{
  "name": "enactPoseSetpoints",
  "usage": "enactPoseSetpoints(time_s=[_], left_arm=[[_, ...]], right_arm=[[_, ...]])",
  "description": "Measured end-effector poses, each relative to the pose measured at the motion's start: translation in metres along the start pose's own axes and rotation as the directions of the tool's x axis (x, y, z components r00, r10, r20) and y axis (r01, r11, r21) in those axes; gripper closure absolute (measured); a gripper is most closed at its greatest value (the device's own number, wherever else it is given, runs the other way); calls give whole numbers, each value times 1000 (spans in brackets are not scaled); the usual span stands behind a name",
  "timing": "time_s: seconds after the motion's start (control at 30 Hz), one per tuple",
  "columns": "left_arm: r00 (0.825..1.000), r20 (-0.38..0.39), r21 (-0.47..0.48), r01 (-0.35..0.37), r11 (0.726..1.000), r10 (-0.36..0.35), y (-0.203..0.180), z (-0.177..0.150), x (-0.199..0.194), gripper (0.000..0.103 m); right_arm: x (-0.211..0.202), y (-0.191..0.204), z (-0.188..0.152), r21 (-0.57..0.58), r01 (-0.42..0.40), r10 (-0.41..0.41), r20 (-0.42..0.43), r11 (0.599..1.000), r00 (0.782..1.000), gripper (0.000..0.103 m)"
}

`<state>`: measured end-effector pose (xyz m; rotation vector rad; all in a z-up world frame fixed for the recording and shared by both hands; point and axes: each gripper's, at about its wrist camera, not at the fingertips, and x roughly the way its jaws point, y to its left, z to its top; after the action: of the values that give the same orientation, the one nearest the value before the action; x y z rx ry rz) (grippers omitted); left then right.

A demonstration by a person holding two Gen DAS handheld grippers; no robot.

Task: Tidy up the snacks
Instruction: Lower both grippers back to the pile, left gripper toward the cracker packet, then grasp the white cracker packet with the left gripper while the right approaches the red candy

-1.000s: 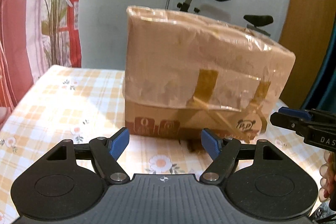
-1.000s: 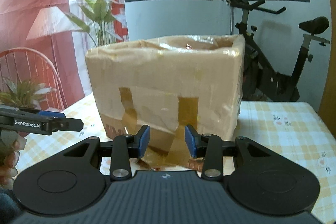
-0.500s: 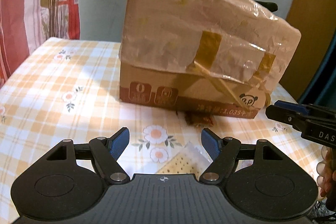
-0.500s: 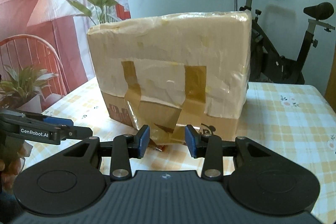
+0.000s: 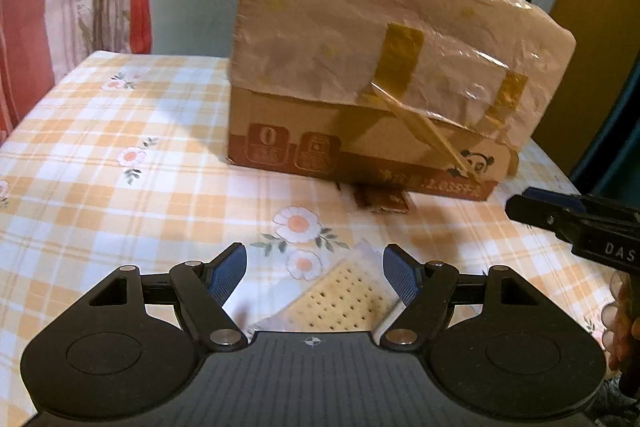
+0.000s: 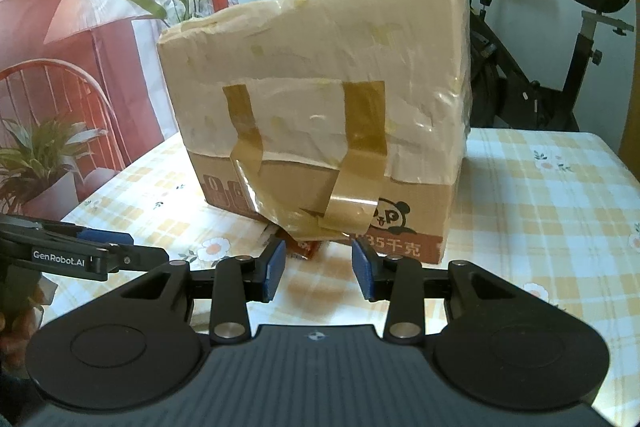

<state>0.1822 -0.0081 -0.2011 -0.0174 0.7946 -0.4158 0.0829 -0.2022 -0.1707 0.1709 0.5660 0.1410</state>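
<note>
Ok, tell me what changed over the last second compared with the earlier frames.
Both grippers dipped toward the tablecloth. That brought a wrapped cracker packet into sight below the left gripper, and the small brown packet at the taped cardboard box shows more. Nothing was grasped or released. Left gripper and right gripper keep the same openings; box and packets stayed put.

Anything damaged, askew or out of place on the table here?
Yes. The cardboard box wrapped in crumpled plastic has brown tape strips peeling loose at its base, and a small brown snack packet lies partly tucked under its front edge.
</note>
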Motion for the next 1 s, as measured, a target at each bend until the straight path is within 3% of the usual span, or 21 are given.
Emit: enactPoseSetpoints(time_s=[0.23,0.37,0.47,0.57,0.77,0.83,0.9,1.0], left_arm=[[997,-60,135,50,990,-42,-18,-10,11,26],[995,-98,211,31,977,-10,-25,-18,25,26],[993,-108,253,-28,967,57,-24,-21,34,30],[994,-90,204,-48,978,68,-11,-19,31,43],[988,-54,49,-140,989,142,29,-14,22,48],[986,-47,-2,-158,987,158,42,-13,18,48],[986,-37,-44,-165,985,164,52,-13,15,48],[985,-24,-84,-175,981,173,63,-14,10,48]], right_arm=[[1,0,-1,2,0,0,-8,1000,1000,63],[3,-1,-2,3,-1,1,-21,1000,1000,63],[4,0,-4,3,2,-2,-32,1000,999,63],[7,0,-4,0,9,-9,-50,1000,999,63],[25,5,-1,-15,-3,2,-97,1000,995,63],[37,11,2,-15,-19,17,-114,1000,993,56],[50,17,5,-2,-26,25,-127,1000,992,39],[70,30,8,-12,-9,8,-135,1000,991,38]])
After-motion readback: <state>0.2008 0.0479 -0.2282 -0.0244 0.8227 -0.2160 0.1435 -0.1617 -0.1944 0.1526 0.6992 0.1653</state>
